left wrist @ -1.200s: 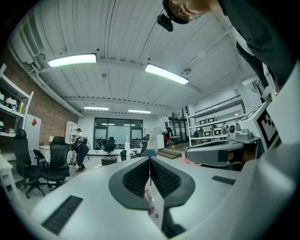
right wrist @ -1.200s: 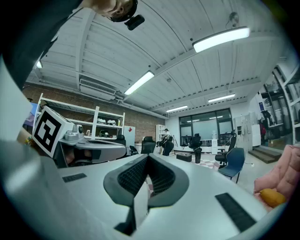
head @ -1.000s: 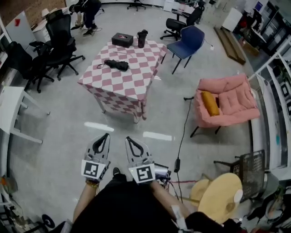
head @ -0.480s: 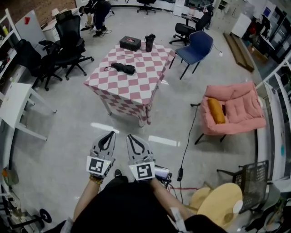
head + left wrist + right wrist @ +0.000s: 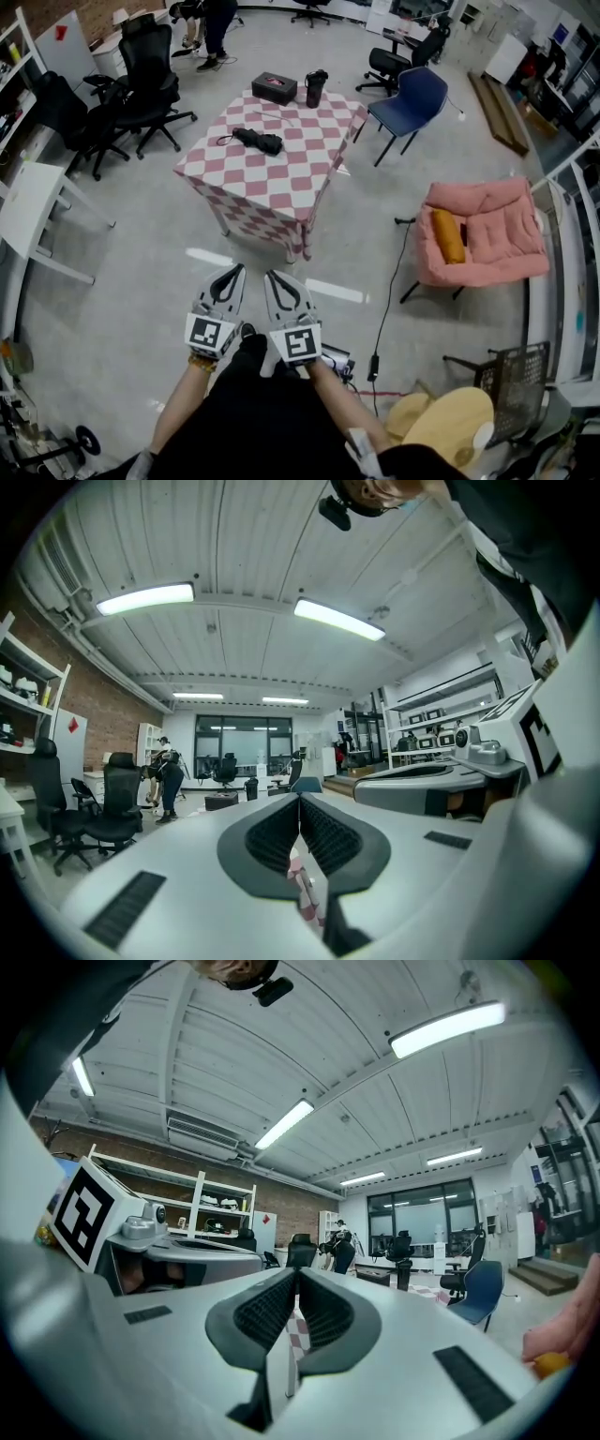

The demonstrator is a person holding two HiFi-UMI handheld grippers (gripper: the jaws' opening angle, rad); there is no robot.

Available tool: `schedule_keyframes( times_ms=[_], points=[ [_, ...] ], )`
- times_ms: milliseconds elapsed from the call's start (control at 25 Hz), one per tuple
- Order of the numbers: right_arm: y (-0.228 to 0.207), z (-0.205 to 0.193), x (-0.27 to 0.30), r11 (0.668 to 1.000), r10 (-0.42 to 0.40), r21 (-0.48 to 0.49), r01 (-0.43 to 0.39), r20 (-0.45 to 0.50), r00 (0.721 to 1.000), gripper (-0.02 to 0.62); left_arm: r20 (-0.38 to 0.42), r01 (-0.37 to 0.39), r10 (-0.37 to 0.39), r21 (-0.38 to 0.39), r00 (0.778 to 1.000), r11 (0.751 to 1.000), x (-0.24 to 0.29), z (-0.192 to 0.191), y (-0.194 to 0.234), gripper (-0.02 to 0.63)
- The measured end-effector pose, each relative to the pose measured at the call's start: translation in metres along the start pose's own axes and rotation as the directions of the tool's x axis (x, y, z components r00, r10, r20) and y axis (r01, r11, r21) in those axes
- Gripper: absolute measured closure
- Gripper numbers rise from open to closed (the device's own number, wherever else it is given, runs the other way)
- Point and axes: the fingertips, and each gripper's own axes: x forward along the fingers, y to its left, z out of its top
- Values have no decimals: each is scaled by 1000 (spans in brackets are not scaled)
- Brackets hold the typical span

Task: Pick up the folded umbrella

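Low in the middle of the head view, the left gripper [image 5: 232, 276] and the right gripper [image 5: 276, 280] sit side by side, pointing toward the top of the frame. Each has its jaws pressed together with nothing between them (each gripper's own view shows the ribbed pads meeting). Past a stretch of bare floor stands a table [image 5: 291, 171] under a red-and-white checked cloth. The folded umbrella [image 5: 259, 141], black, lies on the cloth toward the table's left side, well apart from both grippers. At the table's far edge sits a black box [image 5: 274, 88]; what it holds cannot be told. Just right of it stands an upright dark tumbler [image 5: 316, 87], its inside not visible. At the right of the frame, a pink armchair [image 5: 487, 234] holds an orange cushion [image 5: 448, 235].
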Motion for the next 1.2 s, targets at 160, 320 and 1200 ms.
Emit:
schedule_keyframes(
  times_ms=[160,320,1200],
  points=[
    [1,-6,30,1000,10,-23,-10,-17,1000,577,50,44,-44,-13,998,999,19,-10,25,591],
    [7,-14,62,999,13,-35,-15,-53,998,577,53,63,-62,-22,997,998,30,-17,64,591],
    [-13,-34,225,1000,-8,-12,7,-103,995,577,-29,113,-115,-48,993,992,121,-55,219,591]
  ],
)
